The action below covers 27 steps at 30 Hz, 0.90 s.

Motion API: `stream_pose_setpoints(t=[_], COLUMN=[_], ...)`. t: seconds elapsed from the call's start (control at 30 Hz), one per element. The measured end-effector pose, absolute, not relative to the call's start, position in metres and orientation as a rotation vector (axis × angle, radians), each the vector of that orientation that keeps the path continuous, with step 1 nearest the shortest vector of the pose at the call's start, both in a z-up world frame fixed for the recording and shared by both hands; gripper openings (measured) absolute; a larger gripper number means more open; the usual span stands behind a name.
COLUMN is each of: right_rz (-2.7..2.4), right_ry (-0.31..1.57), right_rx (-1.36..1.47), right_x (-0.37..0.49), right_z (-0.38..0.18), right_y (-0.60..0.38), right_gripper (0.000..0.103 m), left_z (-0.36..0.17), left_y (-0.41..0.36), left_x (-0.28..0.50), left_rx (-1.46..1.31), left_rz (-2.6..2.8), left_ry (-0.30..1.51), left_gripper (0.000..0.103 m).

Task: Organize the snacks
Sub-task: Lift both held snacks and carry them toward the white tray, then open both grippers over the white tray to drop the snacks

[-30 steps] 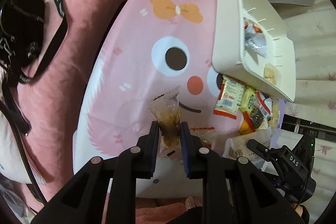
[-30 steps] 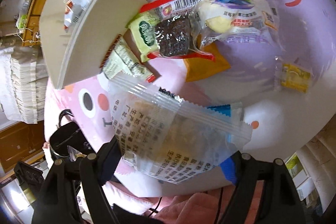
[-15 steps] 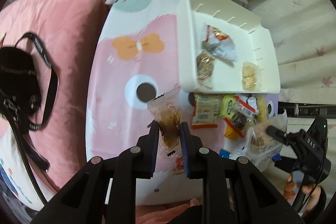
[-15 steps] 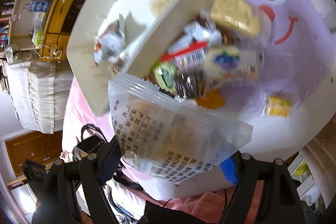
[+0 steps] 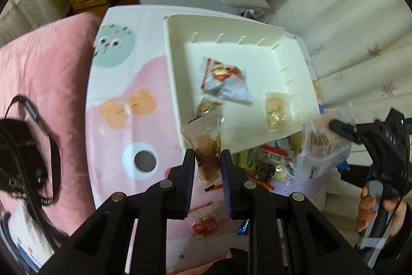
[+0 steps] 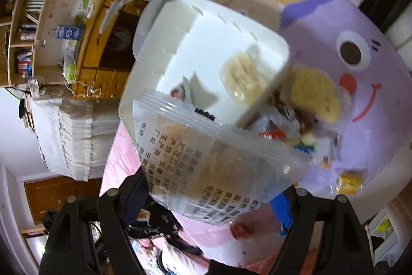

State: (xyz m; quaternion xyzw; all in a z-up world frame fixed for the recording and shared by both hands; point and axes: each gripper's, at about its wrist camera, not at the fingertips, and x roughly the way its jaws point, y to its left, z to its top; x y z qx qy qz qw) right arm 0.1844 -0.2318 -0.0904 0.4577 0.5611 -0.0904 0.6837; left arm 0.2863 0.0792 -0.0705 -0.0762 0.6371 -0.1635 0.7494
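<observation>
- A small clear snack packet point(image 5: 206, 146) with dark brown contents is clamped between the narrow-set blue pads of the left tool point(image 5: 207, 166); its long axis runs upright along the fingers, the crimped, zigzag-cut end pointing away from the tool, over the near wall of the bin.
- A large, crinkled translucent bag point(image 6: 206, 161) printed with black characters and packed with pale biscuits is held across the wide-set jaws of the right tool point(image 6: 206, 197); its sealed, ribbed edge slants from upper left to lower right in the right wrist view.
- The same bag point(image 5: 324, 143) is seen from the left wrist view beside the bin's near right corner, with a hand point(image 5: 373, 208) wrapped around the right tool's grey handle.
- A white, rigid plastic bin point(image 5: 177, 84), rectangular with slotted inner walls, is set on a glossy cartoon-printed tabletop point(image 5: 116, 135).
- Three packets are seen inside: a crumpled silver-and-red pouch point(image 5: 224, 81), a clear pack of pale biscuits point(image 5: 276, 110) and a round brown snack point(image 5: 206, 106).
- More wrapped snacks point(image 5: 262, 161) are heaped on the tabletop against the bin's near wall.
- A pink, soft blanket point(image 5: 43, 68) with a black strapped bag point(image 5: 18, 153) lies left of the tabletop.
</observation>
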Motion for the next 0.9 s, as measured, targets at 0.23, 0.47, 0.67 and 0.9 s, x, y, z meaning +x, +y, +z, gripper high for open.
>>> stream_pose_setpoints(t=[0.23,0.47,0.67,0.9], right_rz=[-0.213,-0.193,-0.236,-0.255], right_ry=[1.218,1.228,1.229,1.225], right_rx=[1.042,1.067,1.077,1.110], right_x=[0.215,0.233,0.236,0.229], right_z=[-0.093,-0.111,-0.118,-0.120], right_y=[-0.238,-0.238,-0.244,-0.249], right_gripper=[0.082,0.086,0.088,0.088], left_z=[-0.073,-0.083,-0.087,-0.085], left_y=[0.049,0.026,0.022,0.027], left_x=[0.301,0.314,0.317,0.311], left_rx=[-0.139,-0.116,-0.104,-0.095], left_rz=[-0.416,-0.439,-0.431,-0.414], left_ry=[1.377,1.392,1.378,1.378], left_gripper=[0.018,0.019,0.028,0.037])
